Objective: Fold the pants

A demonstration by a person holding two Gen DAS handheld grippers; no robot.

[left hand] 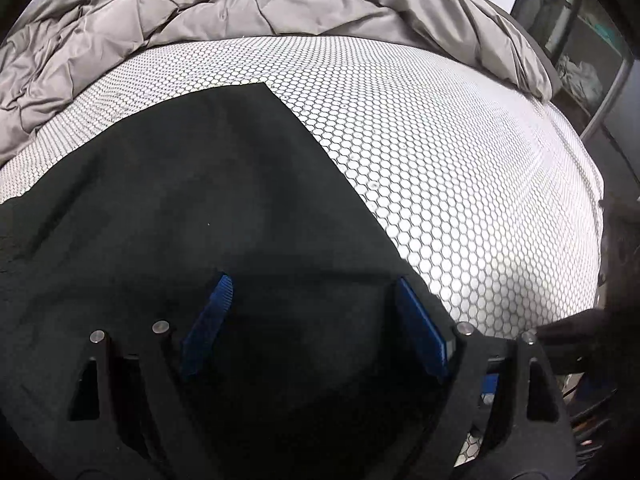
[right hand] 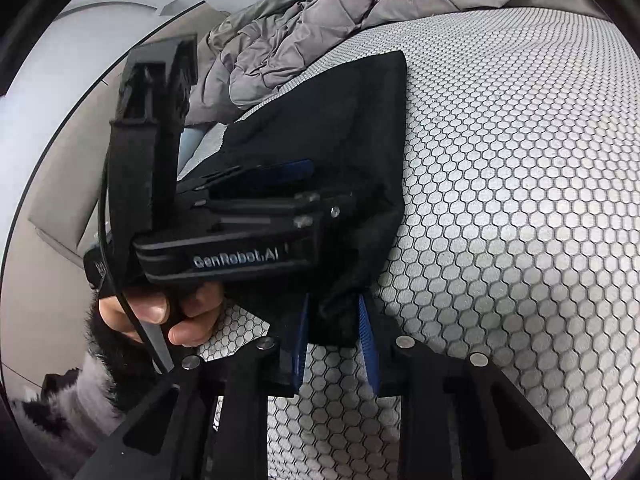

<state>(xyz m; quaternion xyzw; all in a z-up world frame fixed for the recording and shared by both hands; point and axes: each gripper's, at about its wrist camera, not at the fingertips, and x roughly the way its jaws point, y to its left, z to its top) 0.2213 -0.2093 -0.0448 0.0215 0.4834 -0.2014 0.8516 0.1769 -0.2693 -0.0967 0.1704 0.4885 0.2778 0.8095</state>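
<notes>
The black pants (left hand: pixel 192 184) lie spread on a bed whose sheet (left hand: pixel 460 168) carries a white honeycomb print; one straight edge and corner of the cloth shows clearly against the pattern in the left wrist view. The left gripper (left hand: pixel 312 292) hangs low over the dark fabric with its blue pads (left hand: pixel 210 320) set wide apart, and nothing is caught between them. Whether the tips touch the cloth is hard to say, since black fabric fills the gap and hides any shadow.

In the right wrist view the right gripper (right hand: pixel 334 308) has its blue fingers drawn narrow onto a bunched fold at the near corner of the pants (right hand: pixel 352 152), and the cloth rises from that pinch. Much of the garment there is blocked by the left tool's body (its side reads "GenRobot.AI"), which crosses the left half of the picture, held by a bare hand (right hand: pixel 160 312) with a black cable (right hand: pixel 116 280) running past the fingers.

A crumpled grey quilt (left hand: pixel 200 8) is heaped along the far side of the bed, touching the sheet but apart from the pants. Beyond the bed's right edge stands a dark shelf (left hand: pixel 580 52) with pale items inside, too blurred to name.
</notes>
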